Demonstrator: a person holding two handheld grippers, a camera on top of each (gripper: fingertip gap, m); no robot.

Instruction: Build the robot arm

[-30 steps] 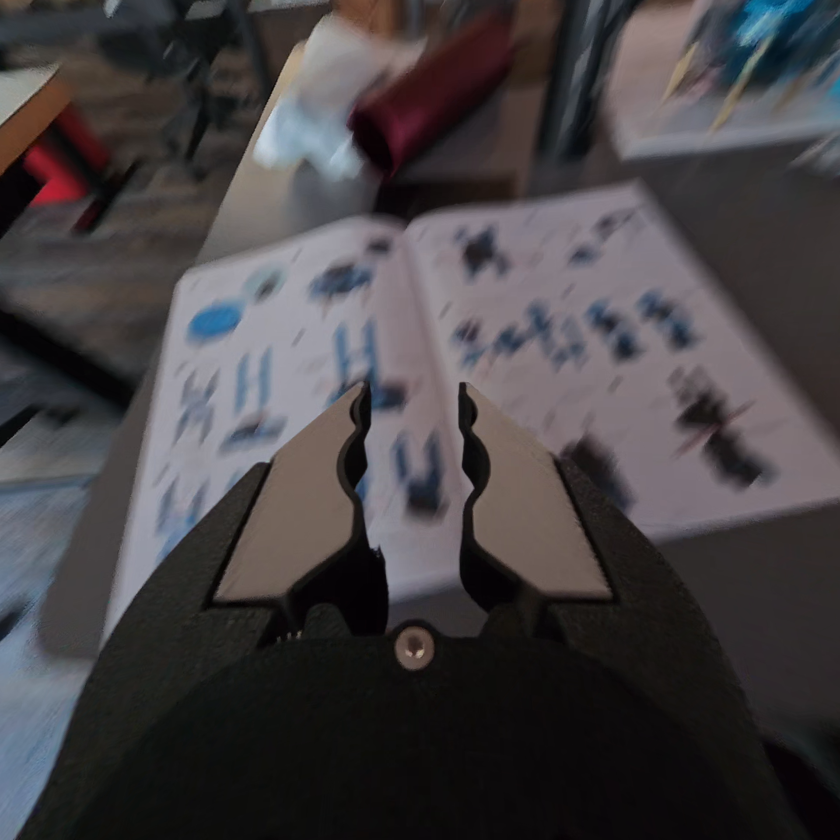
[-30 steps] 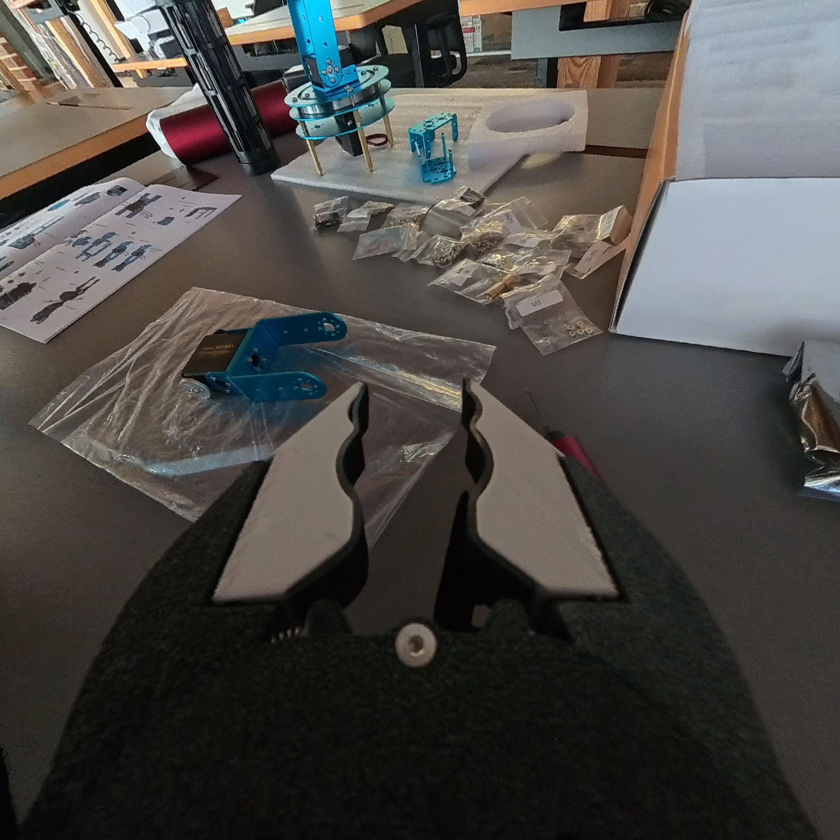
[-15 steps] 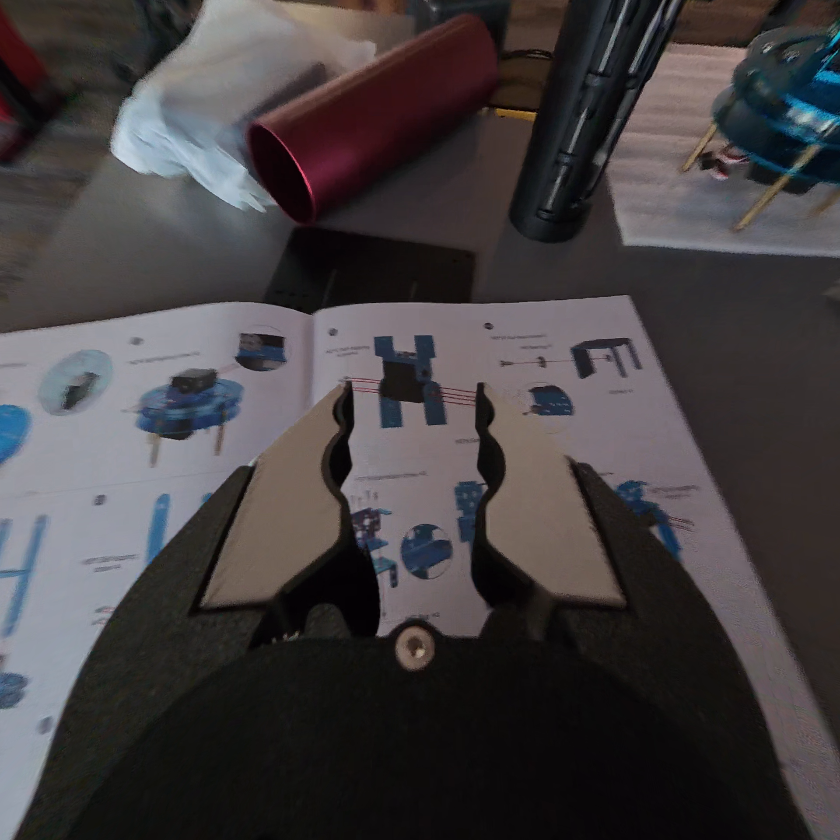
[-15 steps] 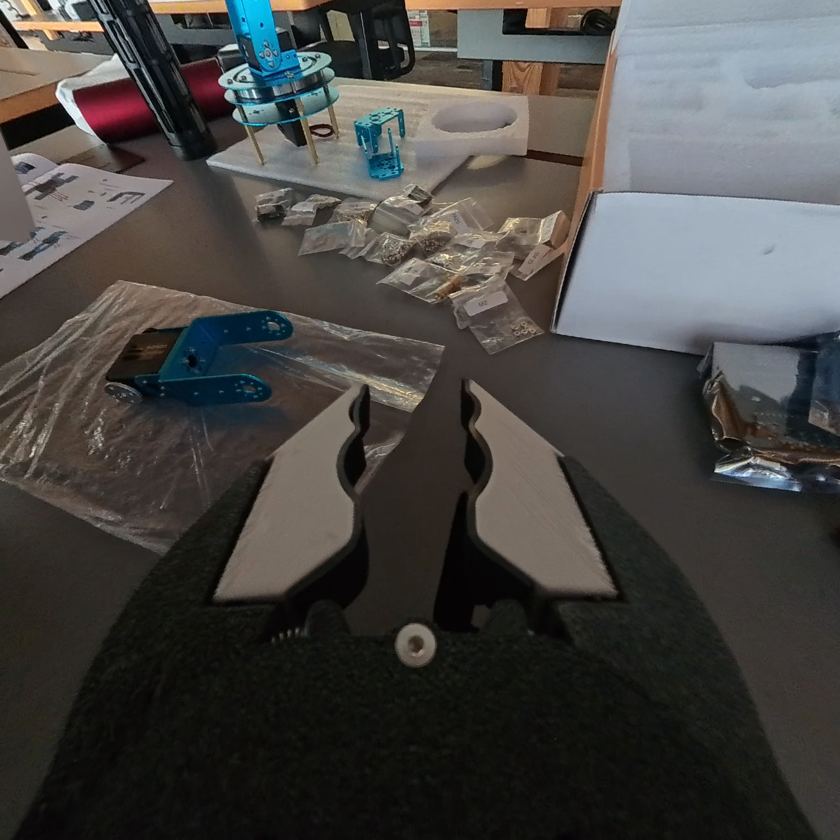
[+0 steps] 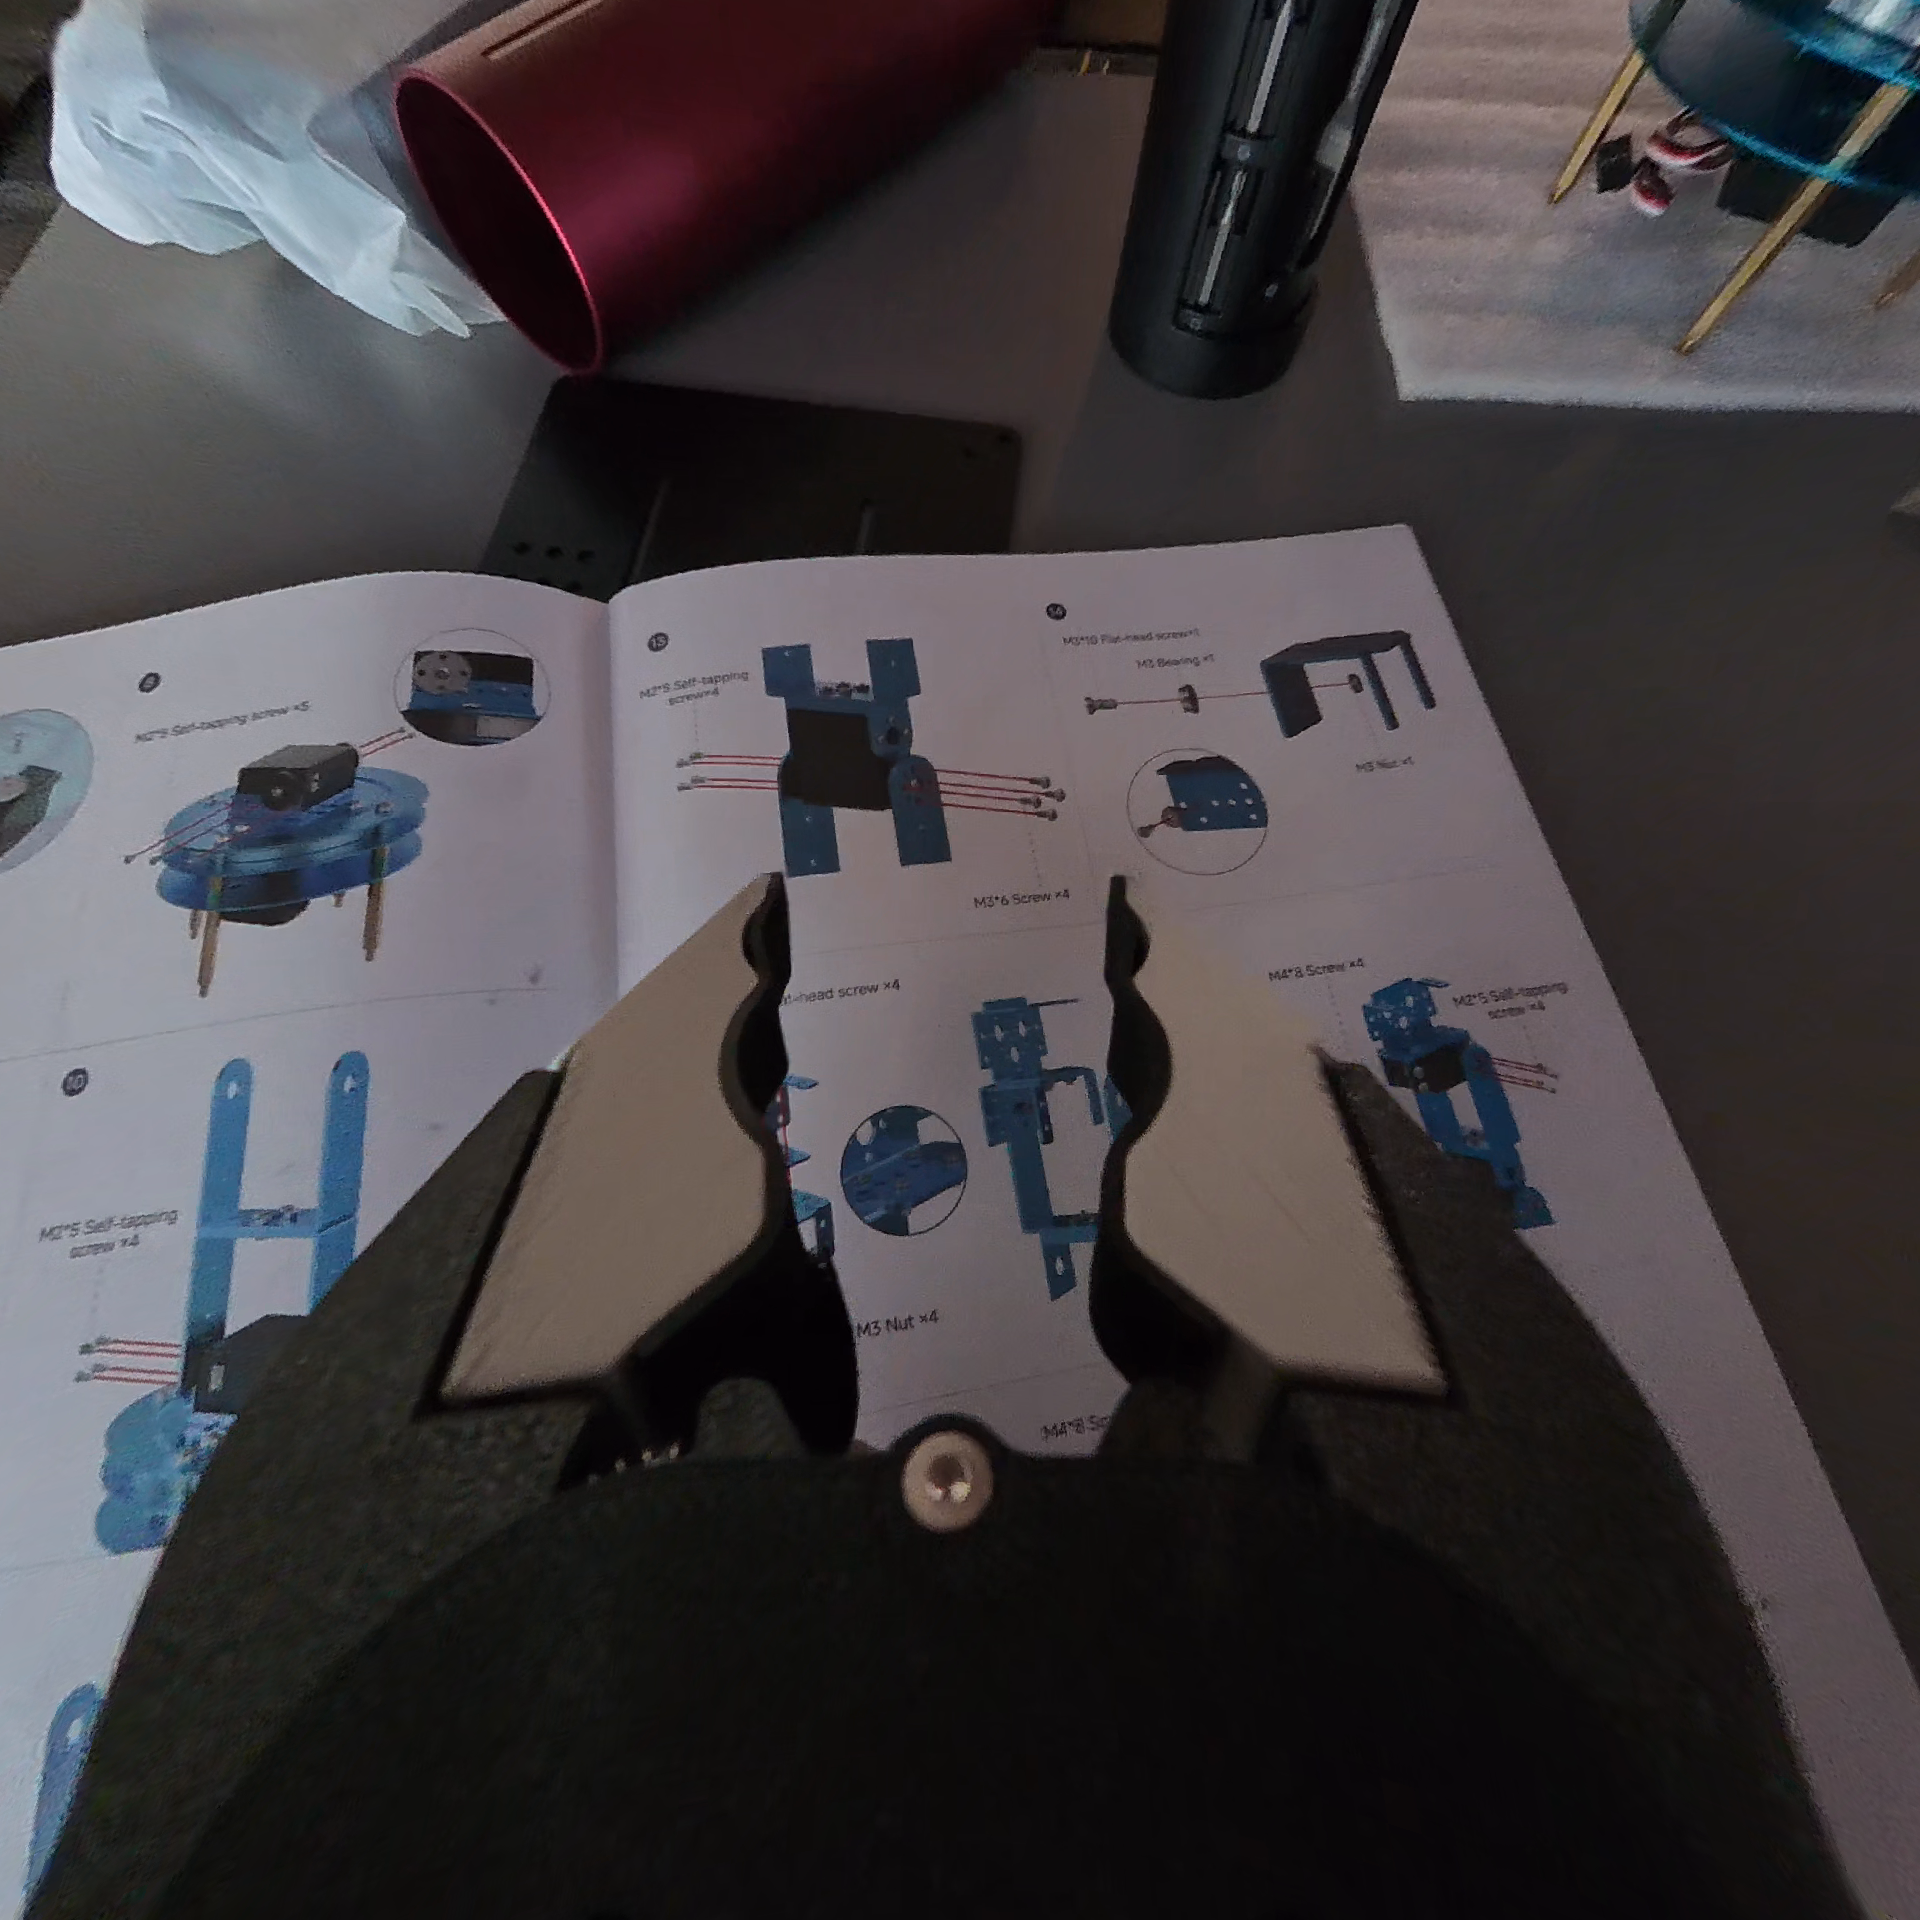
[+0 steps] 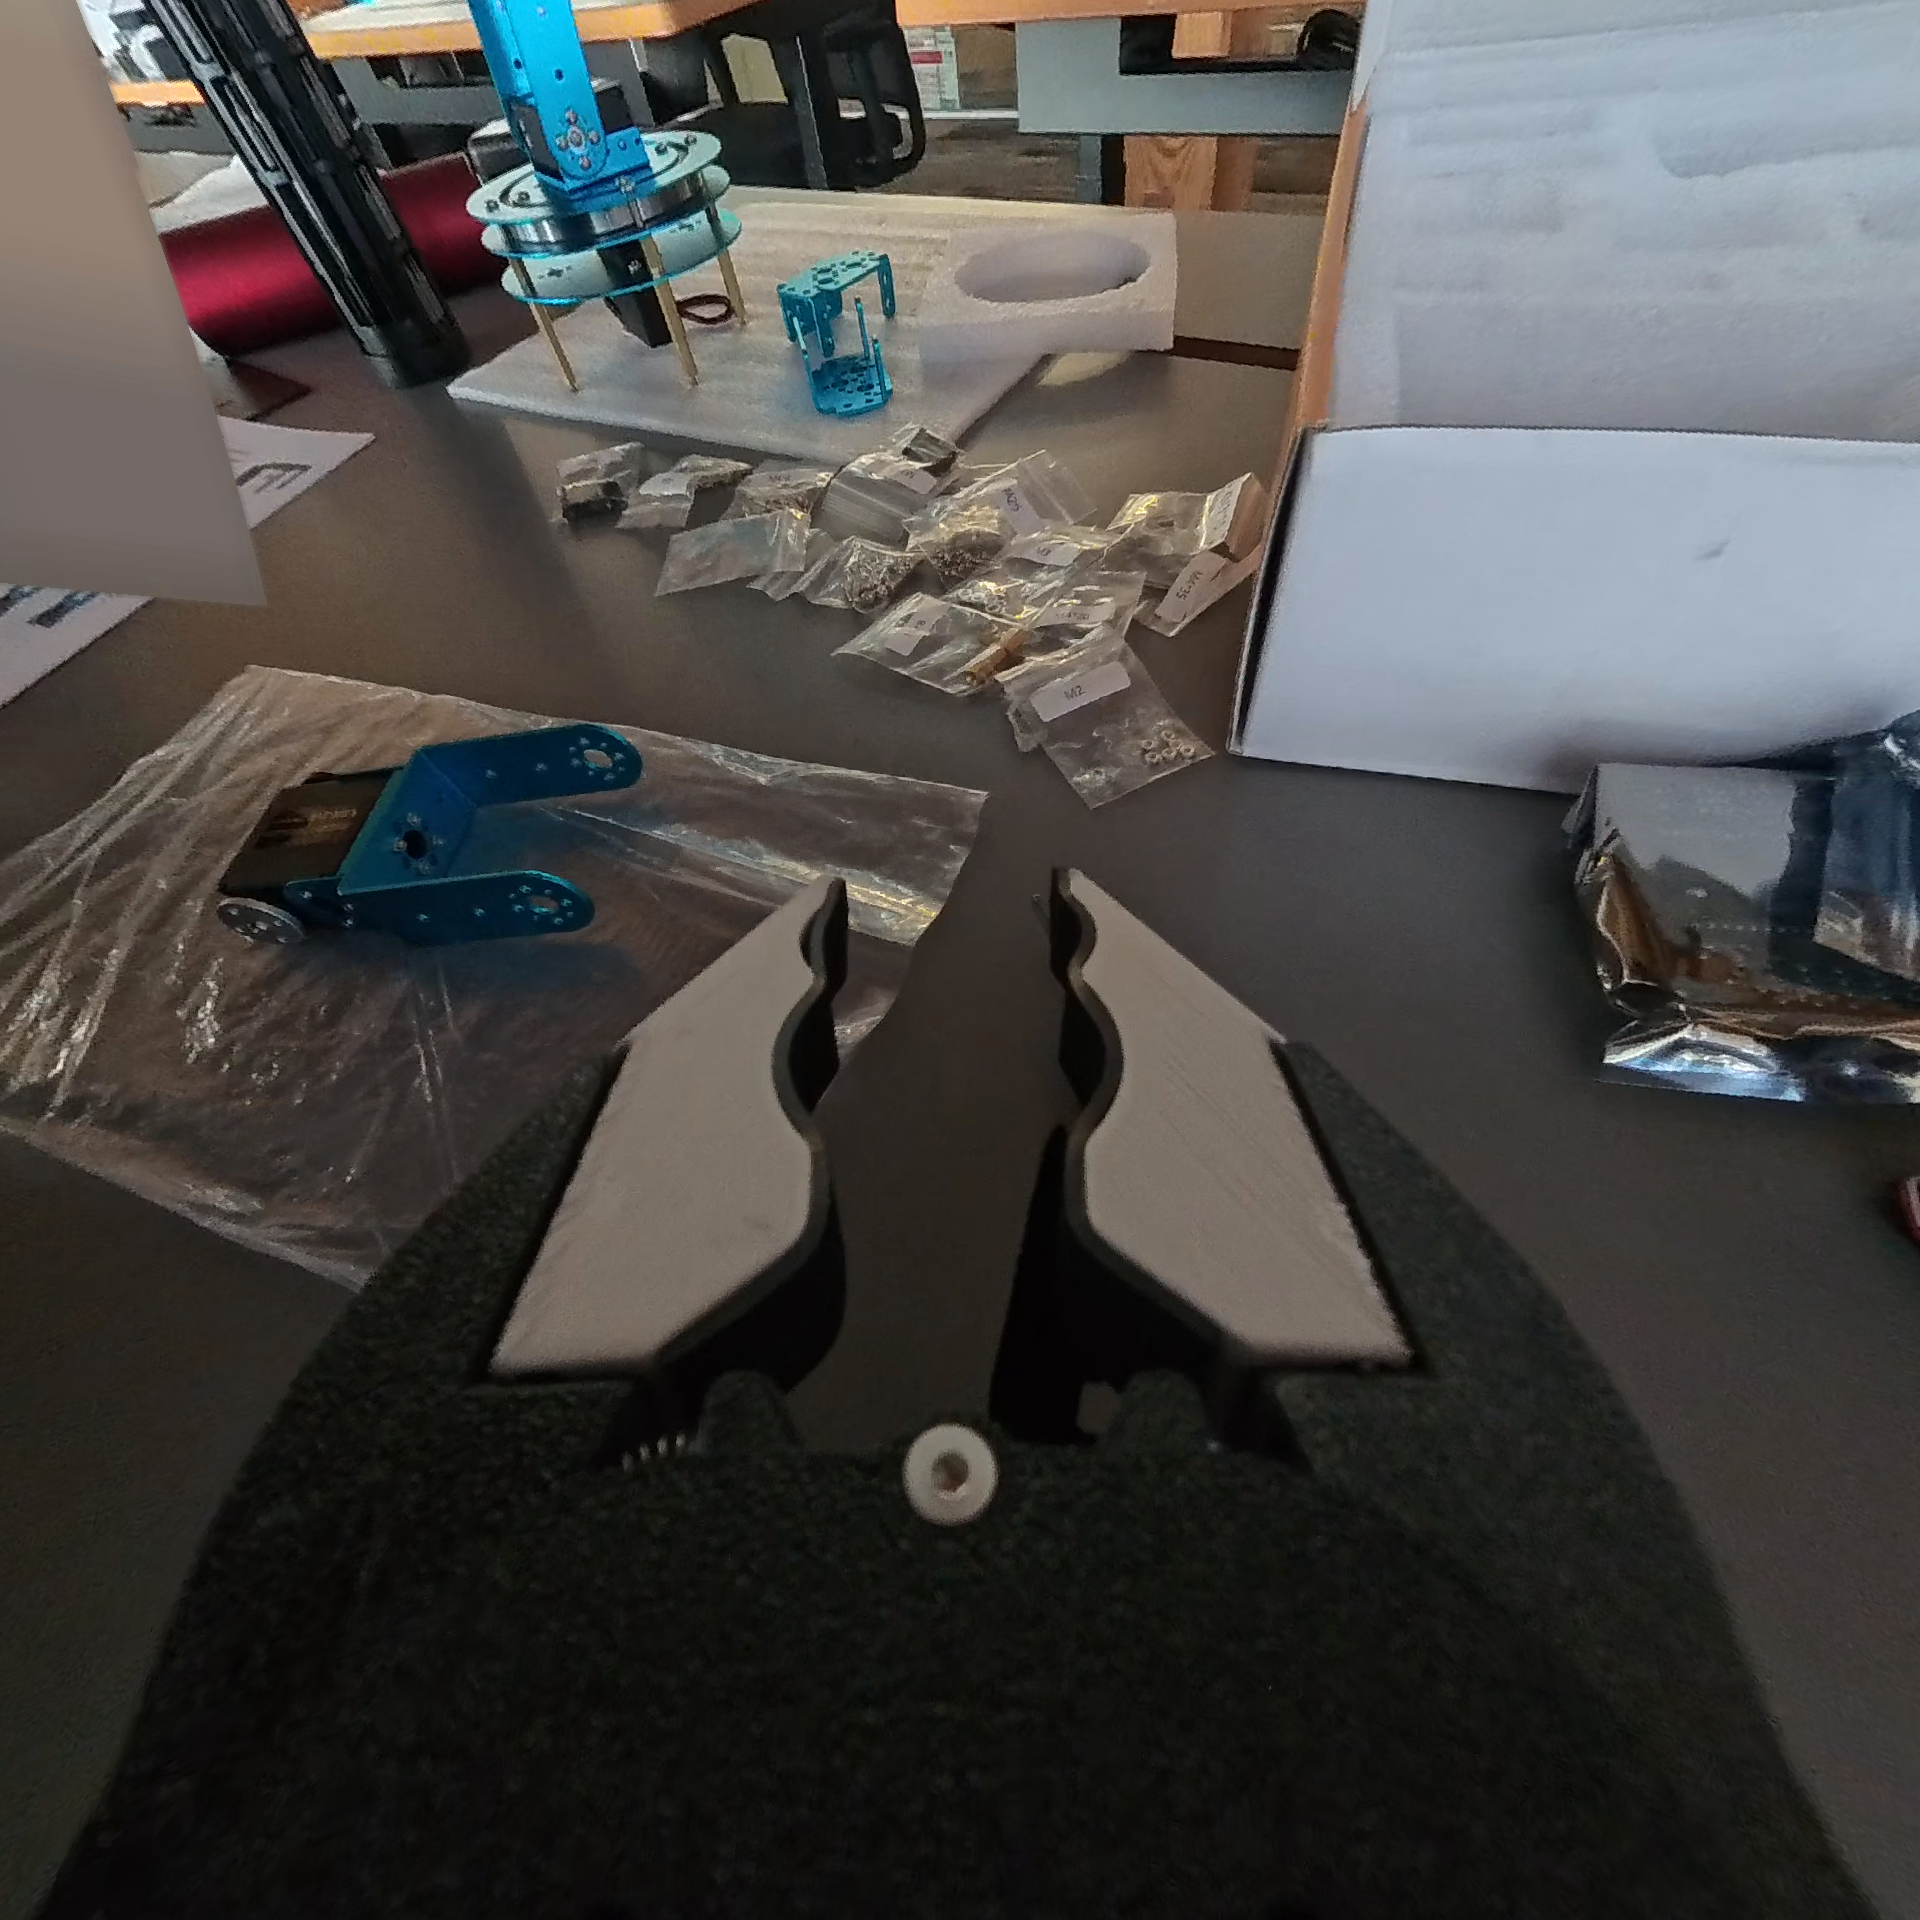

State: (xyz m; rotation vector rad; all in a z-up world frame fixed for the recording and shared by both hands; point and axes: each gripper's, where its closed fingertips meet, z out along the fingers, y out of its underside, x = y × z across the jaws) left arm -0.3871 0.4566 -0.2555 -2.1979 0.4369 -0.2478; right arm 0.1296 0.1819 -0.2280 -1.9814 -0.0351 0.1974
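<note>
My left gripper (image 5: 943, 883) is open and empty, held above the right page of an open instruction booklet (image 5: 1195, 852) lying flat on the dark grey table. My right gripper (image 6: 945, 883) is open and empty above the table (image 6: 1351, 1039). To its left, a blue metal bracket with a black servo (image 6: 416, 842) lies on a clear plastic bag (image 6: 312, 987). Beyond it lie several small bags of screws and nuts (image 6: 935, 561). A blue round-plate assembly on brass standoffs (image 6: 603, 218) stands on white foam at the back.
A dark red tube (image 5: 644, 177), white crumpled wrap (image 5: 229, 156), a black cylinder (image 5: 1247, 197) and a black plate (image 5: 769, 468) lie beyond the booklet. A white open box (image 6: 1610, 592) stands at right, with silver foil bags (image 6: 1756, 935) in front. A small blue bracket (image 6: 842, 332) stands on the foam. The gap from one gripper's tips to the other's is roughly 60 cm.
My left gripper has moved forward and lower over the booklet and its jaws have opened wider. My right gripper has turned a little to the right; its jaws have stayed open.
</note>
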